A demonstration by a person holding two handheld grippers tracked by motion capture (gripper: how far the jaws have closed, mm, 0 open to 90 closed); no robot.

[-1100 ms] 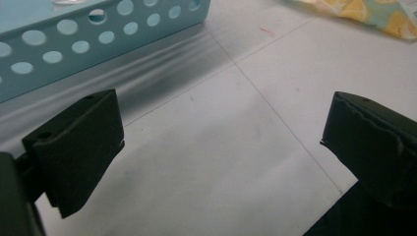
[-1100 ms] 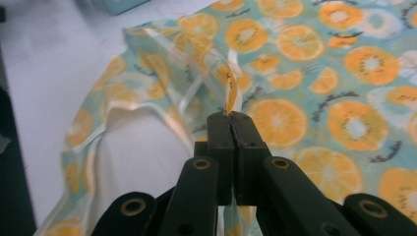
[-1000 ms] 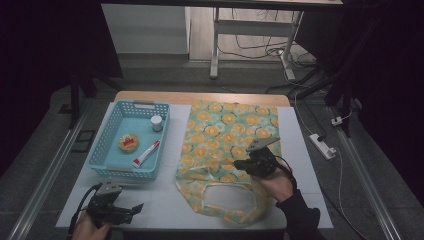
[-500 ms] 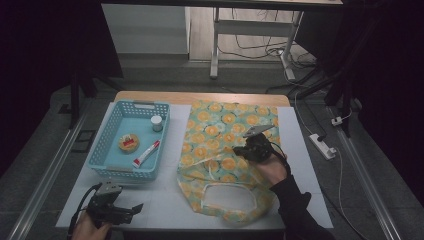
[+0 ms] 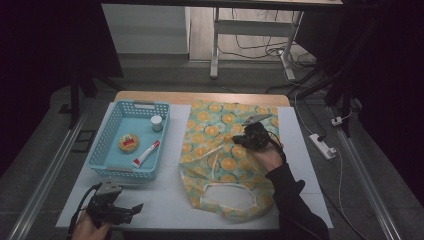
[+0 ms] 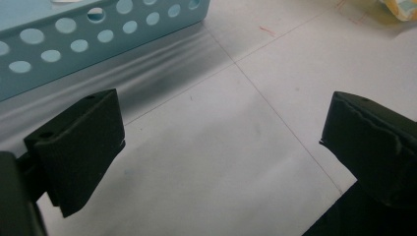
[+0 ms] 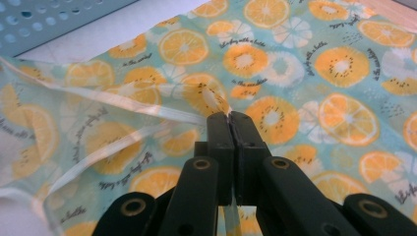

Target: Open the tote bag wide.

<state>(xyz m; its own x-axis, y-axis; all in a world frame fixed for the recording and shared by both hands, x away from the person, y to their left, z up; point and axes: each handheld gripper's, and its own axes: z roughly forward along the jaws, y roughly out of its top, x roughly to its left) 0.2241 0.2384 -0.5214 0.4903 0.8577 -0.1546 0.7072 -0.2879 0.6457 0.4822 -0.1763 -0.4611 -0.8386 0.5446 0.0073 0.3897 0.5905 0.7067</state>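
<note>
Overhead, white table (image 5: 165, 200), dark room.

The room is dim and dark at both sides. A white table (image 5: 165, 200) with a wooden far edge stands on grey floor (image 5: 45, 165). Behind it stand a white cabinet (image 5: 145, 27) and a metal frame (image 5: 215, 45), with cables (image 5: 250, 47) and a power strip (image 5: 322, 146) on the floor.

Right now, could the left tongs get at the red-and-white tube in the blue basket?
Probably yes. The left tongs stand open and hold nothing, on the table just in front of the blue basket. The tube lies uncovered near the basket's front; only the low front wall must be cleared from above.
</note>
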